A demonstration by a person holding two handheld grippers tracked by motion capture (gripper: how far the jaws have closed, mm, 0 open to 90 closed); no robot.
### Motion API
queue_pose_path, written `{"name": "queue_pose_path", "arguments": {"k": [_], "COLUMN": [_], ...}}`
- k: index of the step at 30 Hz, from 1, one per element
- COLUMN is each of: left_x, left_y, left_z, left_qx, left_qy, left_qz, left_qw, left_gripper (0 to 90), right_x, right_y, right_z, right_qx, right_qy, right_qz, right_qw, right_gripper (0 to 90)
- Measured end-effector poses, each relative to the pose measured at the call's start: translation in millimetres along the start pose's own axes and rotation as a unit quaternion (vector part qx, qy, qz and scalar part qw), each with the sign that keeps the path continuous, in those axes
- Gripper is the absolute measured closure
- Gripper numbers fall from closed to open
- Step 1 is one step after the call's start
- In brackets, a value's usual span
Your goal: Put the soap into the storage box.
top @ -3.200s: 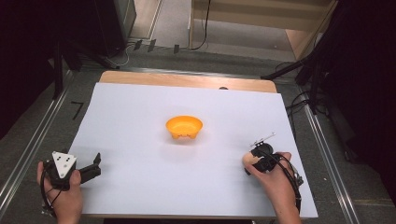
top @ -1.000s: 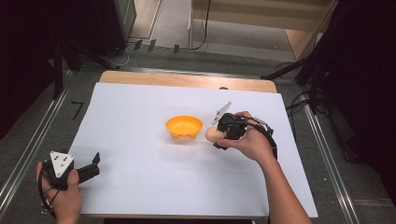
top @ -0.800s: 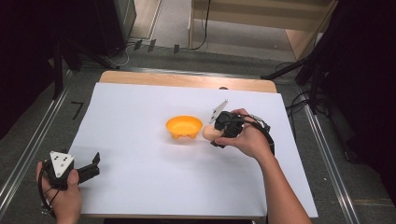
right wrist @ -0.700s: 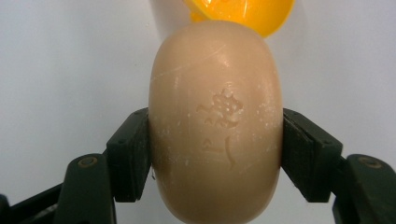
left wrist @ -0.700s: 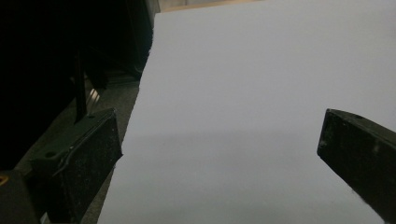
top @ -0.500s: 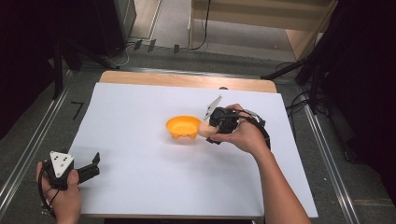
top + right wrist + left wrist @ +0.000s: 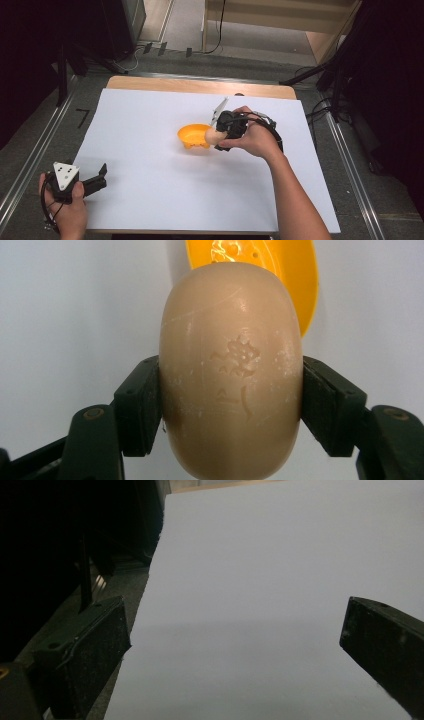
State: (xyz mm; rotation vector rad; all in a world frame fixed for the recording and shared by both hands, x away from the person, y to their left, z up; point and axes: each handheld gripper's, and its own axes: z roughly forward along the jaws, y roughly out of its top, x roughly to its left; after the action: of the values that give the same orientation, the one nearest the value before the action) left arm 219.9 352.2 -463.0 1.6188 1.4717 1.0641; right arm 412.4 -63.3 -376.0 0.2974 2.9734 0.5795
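Observation:
A tan oval bar of soap [image 7: 231,370] with a stamped mark is clamped between both pads of my right gripper [image 7: 231,407]. In the high view that right gripper [image 7: 216,137] holds the soap [image 7: 212,135] at the right rim of an orange dish [image 7: 192,136] in the middle of the white sheet. The right gripper view has the orange dish [image 7: 295,270] just beyond the soap. My left gripper [image 7: 100,178] rests near the sheet's front left corner, its jaws wide apart with nothing between them; the left gripper view looks along it [image 7: 235,650] over bare white sheet.
The white sheet [image 7: 150,200] covers a wooden table [image 7: 190,86]. Metal rails run along both sides of the table. Cables and dark stands [image 7: 330,85] lie on the floor behind and to the right.
My right hand has carried the soap leftward and a little up, from beside the dish to its right rim. The left hand has stayed put.

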Motion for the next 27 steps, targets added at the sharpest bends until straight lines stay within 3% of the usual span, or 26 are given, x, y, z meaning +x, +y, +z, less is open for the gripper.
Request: {"name": "queue_pose_path", "arguments": {"k": [13, 18, 27], "left_x": [0.3, 0.7, 1.1], "left_y": [0.0, 0.0, 0.0], "left_z": [-0.1, -0.2, -0.2], "left_qx": [0.000, 0.000, 0.000], "left_qy": [-0.002, -0.002, -0.003], "left_qz": [-0.002, -0.002, -0.003], "left_qw": [1.0000, 1.0000, 1.0000], "left_gripper": [0.1, 0.1, 0.1], "right_x": [-2.6, -4.7, -11.0], "right_y": [22.4, 32.7, 42.9], "right_z": [5.9, 12.3, 27.9], "right_qx": [-0.005, -0.001, 0.000], "right_qy": [0.008, 0.009, 0.013], "right_qz": [-0.025, -0.051, -0.063], "right_qw": [0.9996, 0.9987, 0.9979], "right_gripper": [32.9, 32.9, 32.9]}}
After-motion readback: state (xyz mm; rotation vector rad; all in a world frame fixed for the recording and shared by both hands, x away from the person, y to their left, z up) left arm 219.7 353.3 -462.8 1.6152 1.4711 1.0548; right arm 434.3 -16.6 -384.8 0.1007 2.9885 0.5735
